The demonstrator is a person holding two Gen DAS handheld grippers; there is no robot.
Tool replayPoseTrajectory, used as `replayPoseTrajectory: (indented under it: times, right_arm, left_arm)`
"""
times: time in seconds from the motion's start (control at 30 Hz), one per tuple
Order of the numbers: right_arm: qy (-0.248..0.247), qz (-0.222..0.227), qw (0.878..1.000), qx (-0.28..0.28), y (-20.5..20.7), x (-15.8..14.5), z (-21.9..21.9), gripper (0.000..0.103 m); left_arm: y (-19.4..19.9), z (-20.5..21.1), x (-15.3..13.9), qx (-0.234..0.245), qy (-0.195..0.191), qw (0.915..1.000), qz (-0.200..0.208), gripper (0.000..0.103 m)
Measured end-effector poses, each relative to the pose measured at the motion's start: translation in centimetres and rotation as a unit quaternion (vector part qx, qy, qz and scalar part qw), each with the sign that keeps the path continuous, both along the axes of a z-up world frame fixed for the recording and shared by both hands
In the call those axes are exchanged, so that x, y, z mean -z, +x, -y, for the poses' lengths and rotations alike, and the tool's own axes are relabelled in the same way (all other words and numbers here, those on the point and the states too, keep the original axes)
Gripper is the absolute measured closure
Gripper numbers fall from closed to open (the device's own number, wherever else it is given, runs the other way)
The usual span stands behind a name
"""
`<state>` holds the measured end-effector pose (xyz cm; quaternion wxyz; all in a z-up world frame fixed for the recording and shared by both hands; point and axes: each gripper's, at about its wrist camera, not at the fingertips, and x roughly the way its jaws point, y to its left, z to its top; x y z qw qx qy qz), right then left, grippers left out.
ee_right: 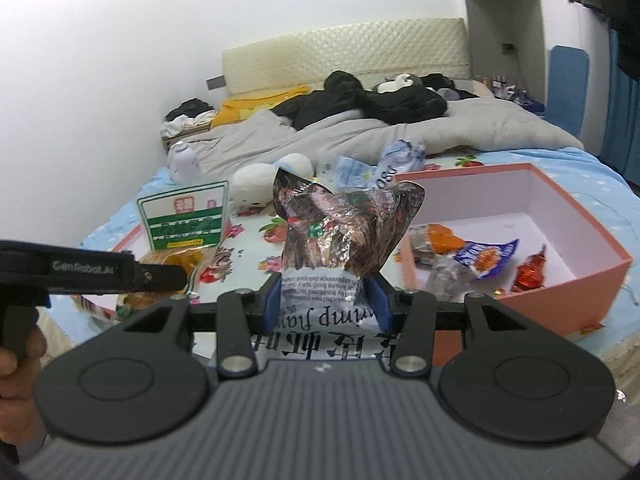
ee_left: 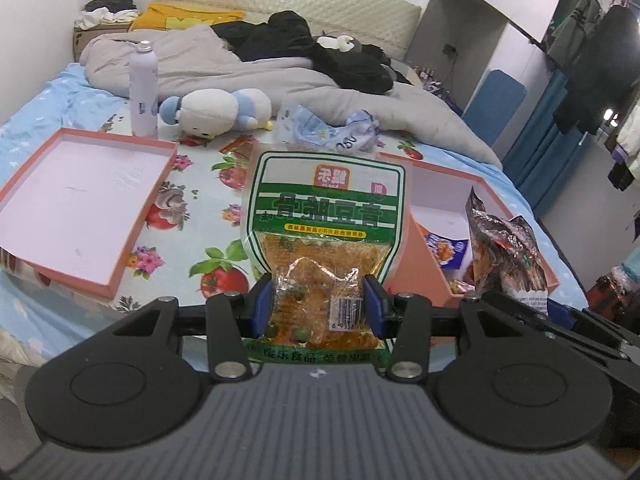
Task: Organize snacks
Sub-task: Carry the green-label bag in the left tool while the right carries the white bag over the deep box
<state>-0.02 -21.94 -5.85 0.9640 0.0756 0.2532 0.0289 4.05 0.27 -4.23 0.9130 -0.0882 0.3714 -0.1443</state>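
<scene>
My left gripper (ee_left: 319,306) is shut on a green and white snack bag (ee_left: 320,216) with orange contents, held upright above the flowered sheet. The same green bag (ee_right: 182,216) shows at the left of the right wrist view. My right gripper (ee_right: 326,304) is shut on a crinkled foil shrimp-flavour snack bag (ee_right: 348,232), lifted off the bed; that foil bag (ee_left: 504,252) also appears at the right of the left wrist view. A pink box (ee_right: 576,280) on the right holds several small snack packets (ee_right: 486,258). Its shallow pink lid (ee_left: 120,256) lies on the left.
A white and blue plush toy (ee_left: 218,110), a white spray bottle (ee_left: 142,88) and a crumpled blue-white wrapper (ee_left: 332,128) lie beyond the boxes. Grey duvet (ee_left: 208,64) and dark clothes (ee_left: 320,48) cover the far bed. A hand (ee_right: 16,364) grips the left tool's handle.
</scene>
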Motion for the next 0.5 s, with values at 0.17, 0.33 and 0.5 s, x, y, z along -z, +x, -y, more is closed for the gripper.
replayPoseTrajectory:
  times: [0.17,0.33,0.5]
  right_arm:
    - [-0.005,0.000,1.000,0.014,-1.3,-0.3,0.9,0.054]
    - [-0.005,-0.001,1.000,0.030,-2.0,-0.4,2.2,0.054]
    - [0.000,-0.012,0.999,0.047,-1.7,0.3,3.7,0.054]
  left_arm:
    - [-0.8,1.4,-0.2,0.017,-0.004,0.9998,0.003,0.051]
    - [-0.7,3.4,0.4,0.041,-0.008,0.9991,-0.007,0.051]
    - [0.6,5.6,1.2,0.060,-0.010,0.9980,-0.018,0.051]
